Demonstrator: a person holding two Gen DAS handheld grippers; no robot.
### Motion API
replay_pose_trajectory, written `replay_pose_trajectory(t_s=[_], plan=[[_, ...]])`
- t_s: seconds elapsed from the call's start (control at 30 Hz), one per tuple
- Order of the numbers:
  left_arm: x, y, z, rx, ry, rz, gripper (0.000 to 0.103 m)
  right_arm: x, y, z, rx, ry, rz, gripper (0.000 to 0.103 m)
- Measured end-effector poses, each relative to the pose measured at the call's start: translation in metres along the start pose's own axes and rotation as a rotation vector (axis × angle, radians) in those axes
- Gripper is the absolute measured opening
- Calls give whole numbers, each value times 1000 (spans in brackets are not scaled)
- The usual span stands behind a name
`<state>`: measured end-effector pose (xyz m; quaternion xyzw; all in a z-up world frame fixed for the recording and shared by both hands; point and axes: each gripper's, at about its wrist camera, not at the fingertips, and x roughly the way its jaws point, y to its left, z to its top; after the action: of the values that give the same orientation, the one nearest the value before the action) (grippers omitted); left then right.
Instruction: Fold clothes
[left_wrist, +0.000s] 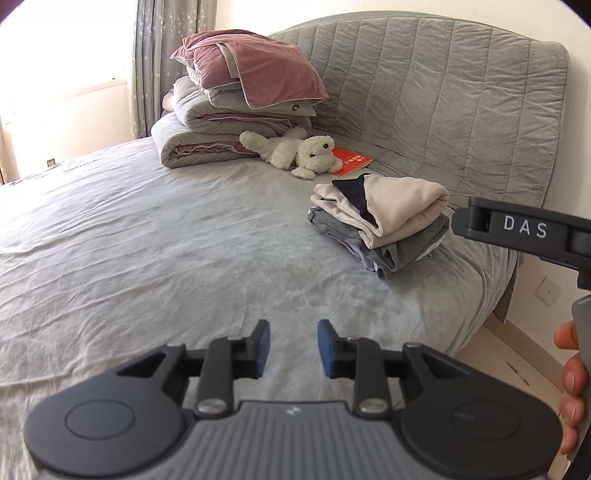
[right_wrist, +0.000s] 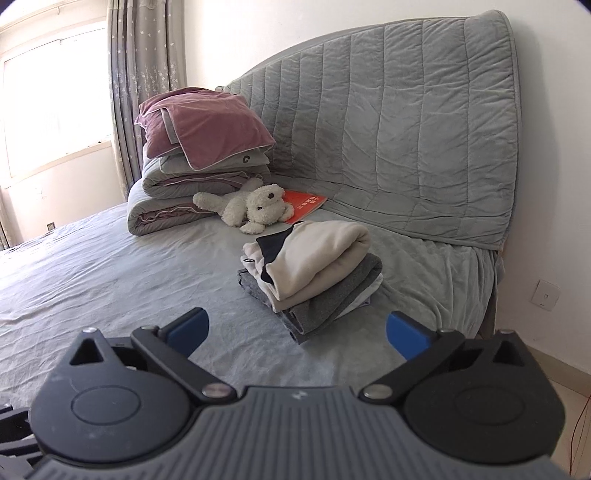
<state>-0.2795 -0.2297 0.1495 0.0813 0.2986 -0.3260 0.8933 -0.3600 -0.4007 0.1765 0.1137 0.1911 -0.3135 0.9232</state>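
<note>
Folded clothes stack (right_wrist: 310, 277) right of centre on grey bed (right_wrist: 110, 258), lower layers mostly hidden, left gripper (left_wrist: 293, 349) partly spread, empty, right gripper (right_wrist: 297, 334) spread wide, empty, its body cut off at frame bottom

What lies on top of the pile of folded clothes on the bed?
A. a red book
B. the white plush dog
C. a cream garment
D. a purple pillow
C: the cream garment tops the pile of folded clothes, above grey layers; the red book and white plush dog lie farther back on the bed.
</note>
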Motion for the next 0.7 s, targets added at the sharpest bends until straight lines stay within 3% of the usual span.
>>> replay_pose_trajectory(t_s=[0.17,0.23,0.4,0.7], plan=[[-20,24,-6,-12,-34,8,49,-13,27,-4,-30,-9,31,103],[-28,36,-7,-26,-43,14,62,-18,38,-7,-48,-12,53,103],[-44,60,-12,-39,-75,51,82,-29,63,-12,-101,-49,78,103],[-57,102,-23,-93,-76,109,97,-34,100,-22,-161,-46,114,103]])
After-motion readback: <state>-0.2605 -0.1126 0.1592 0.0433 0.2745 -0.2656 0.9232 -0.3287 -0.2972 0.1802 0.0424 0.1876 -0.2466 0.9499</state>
